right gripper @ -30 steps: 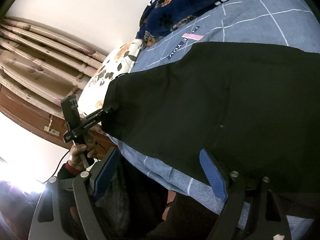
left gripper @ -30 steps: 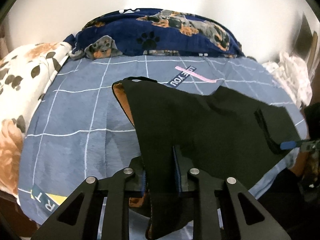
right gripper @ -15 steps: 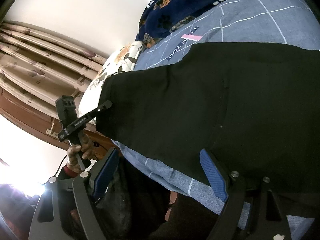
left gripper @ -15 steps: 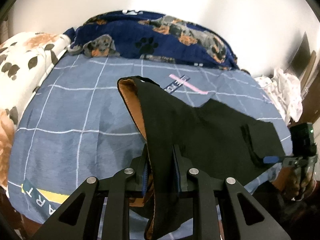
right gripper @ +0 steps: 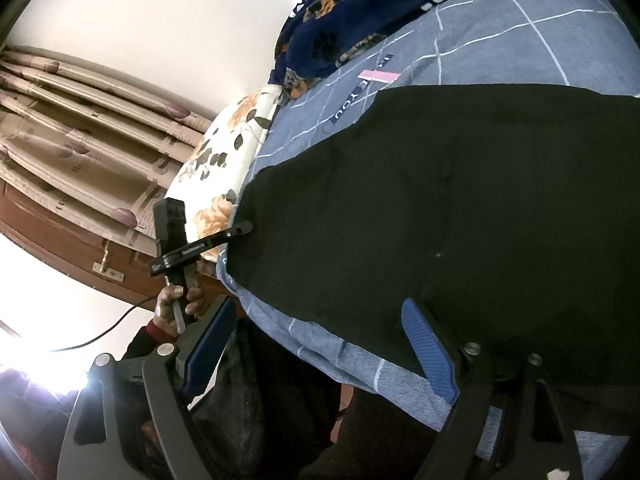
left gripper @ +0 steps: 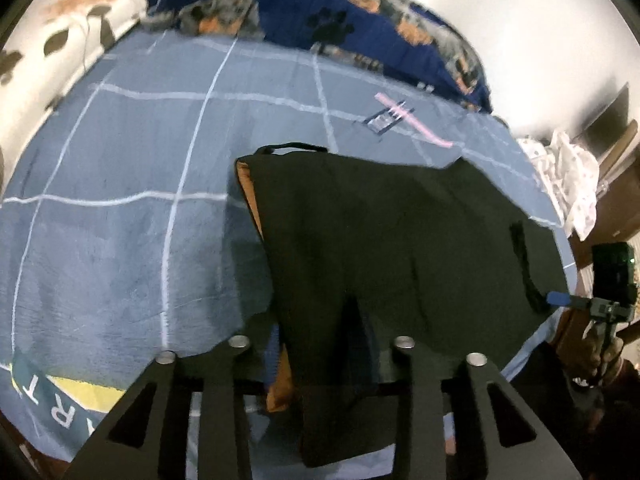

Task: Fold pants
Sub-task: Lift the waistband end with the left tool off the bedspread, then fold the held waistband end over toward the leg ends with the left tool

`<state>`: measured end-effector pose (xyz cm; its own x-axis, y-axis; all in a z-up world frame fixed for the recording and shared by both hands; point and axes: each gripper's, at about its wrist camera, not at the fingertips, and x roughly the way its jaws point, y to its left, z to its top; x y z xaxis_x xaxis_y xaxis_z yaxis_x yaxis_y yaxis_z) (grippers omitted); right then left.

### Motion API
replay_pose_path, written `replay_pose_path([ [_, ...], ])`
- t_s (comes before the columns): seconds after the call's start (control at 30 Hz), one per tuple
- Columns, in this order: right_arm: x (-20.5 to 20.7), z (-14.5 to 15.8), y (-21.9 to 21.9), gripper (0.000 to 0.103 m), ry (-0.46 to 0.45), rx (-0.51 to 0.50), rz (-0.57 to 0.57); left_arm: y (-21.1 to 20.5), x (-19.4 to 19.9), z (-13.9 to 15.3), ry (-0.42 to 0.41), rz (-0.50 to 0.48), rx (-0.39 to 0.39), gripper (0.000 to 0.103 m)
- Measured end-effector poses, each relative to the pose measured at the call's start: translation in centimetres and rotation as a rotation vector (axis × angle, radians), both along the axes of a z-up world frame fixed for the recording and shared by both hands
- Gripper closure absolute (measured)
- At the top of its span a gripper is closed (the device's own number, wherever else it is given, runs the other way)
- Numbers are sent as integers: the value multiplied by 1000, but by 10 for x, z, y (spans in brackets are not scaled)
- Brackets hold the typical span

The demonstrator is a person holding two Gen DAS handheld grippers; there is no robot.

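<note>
In the left wrist view, the left gripper [left gripper: 320, 344] has its fingers pressed together on a fold of the black pants [left gripper: 384, 240], with the cloth running up between them and a flap hanging down below. The pants spread away from the gripper over the blue grid-patterned bedspread [left gripper: 120, 208], their orange lining [left gripper: 248, 192] showing along the left edge. At the far right, the right gripper [left gripper: 560, 300] shows its blue pad at the edge of the pants, just beside a dark strip of fabric. A navy dog-print blanket [left gripper: 360, 20] lies bunched at the head of the bed. In the right wrist view, the right gripper's blue-padded fingers [right gripper: 428, 348] stand wide apart, and nothing lies between them; the pants lie flat just beyond the right finger. The left gripper, seen from the side, meets the far corner of the pants beside a floral pillow [right gripper: 224, 160].
</note>
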<state>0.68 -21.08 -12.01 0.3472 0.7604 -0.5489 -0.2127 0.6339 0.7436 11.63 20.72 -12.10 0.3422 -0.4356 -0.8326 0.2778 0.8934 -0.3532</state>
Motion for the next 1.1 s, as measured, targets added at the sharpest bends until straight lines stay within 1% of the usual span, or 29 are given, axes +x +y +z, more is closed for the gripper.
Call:
replay_pose_path([
  [0.07, 0, -1, -1, 19, 4, 2, -3, 3, 3, -7, 26, -28, -20, 54],
  [0.17, 1, -2, -1, 19, 13, 7, -8, 3, 5, -11, 33, -98, -73, 54],
  [0.23, 1, -3, -1, 19, 19, 9, -10, 2, 9, -12, 52, -149, -125, 53],
  [0.33, 0, -5, -1, 18, 22, 8, -12, 0, 20, -16, 89, -185, -201, 51],
  [0.4, 0, -6, 0, 18, 25, 9, -15, -5, 27, -18, 94, -184, -214, 51],
  [0.43, 0, -6, 0, 18, 26, 9, -16, -8, 28, -17, 84, -176, -206, 53],
  [0.47, 0, -5, 0, 18, 26, 8, -18, -11, 29, -17, 70, -166, -184, 62],
  [0.5, -1, -5, 0, 18, 25, 8, -19, -14, 28, -15, 53, -156, -151, 63],
  [0.57, -2, -4, 0, 18, 24, 6, -20, -18, 23, -12, 28, -135, -127, 67],
  [0.6, -2, -4, 0, 18, 24, 7, -20, -19, 20, -10, 16, -125, -121, 69],
  [0.67, -2, -4, -1, 18, 24, 12, -22, -21, 13, -1, -13, -101, -117, 77],
  [0.77, -2, -5, -2, 18, 24, 16, -26, -21, 4, 16, -47, -64, -134, 82],
  [0.93, -1, 0, -5, 18, 7, 19, -37, -32, -6, 45, -77, -22, -182, 83],
  [1.1, -1, 7, -17, 18, -7, 58, -70, -47, -12, 65, -90, -21, -195, 83],
])
